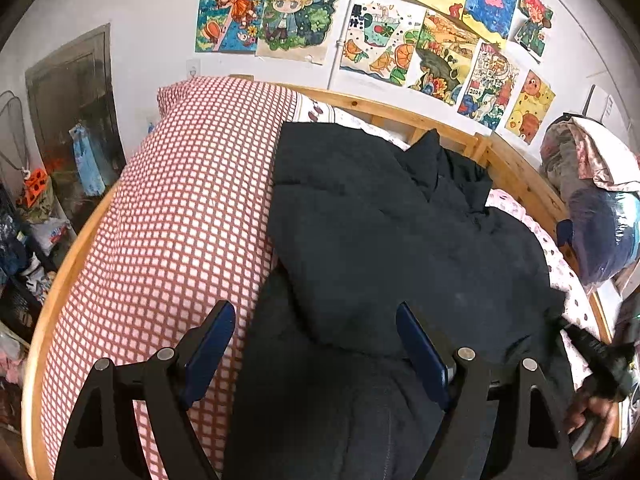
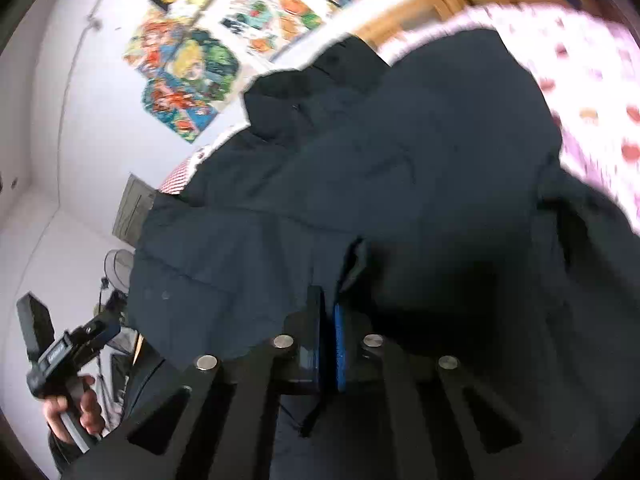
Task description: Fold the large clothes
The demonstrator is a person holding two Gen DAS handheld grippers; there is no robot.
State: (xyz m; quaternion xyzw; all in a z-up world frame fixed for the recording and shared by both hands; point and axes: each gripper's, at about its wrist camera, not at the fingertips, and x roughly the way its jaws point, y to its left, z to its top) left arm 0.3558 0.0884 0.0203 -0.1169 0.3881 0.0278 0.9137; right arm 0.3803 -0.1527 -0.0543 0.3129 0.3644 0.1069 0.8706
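A large black padded jacket (image 1: pixel 392 240) lies on the bed, partly folded over itself, collar toward the headboard. My left gripper (image 1: pixel 316 320) is open, its blue-padded fingers (image 1: pixel 212 344) spread just above the jacket's near part, holding nothing. My right gripper (image 2: pixel 329 300) is shut on the jacket (image 2: pixel 360 168), pinching a fold of its edge and lifting it; the view is blurred. The right gripper also shows at the right edge of the left wrist view (image 1: pixel 592 344), at the jacket's right side.
A red-and-white checked pillow (image 1: pixel 180 208) lies left of the jacket. The wooden bed frame (image 1: pixel 516 168) runs behind, with a pink dotted sheet (image 1: pixel 560 272). Drawings (image 1: pixel 400 28) cover the wall. Bagged bedding (image 1: pixel 600 200) sits at the right. Clutter stands on the floor at left.
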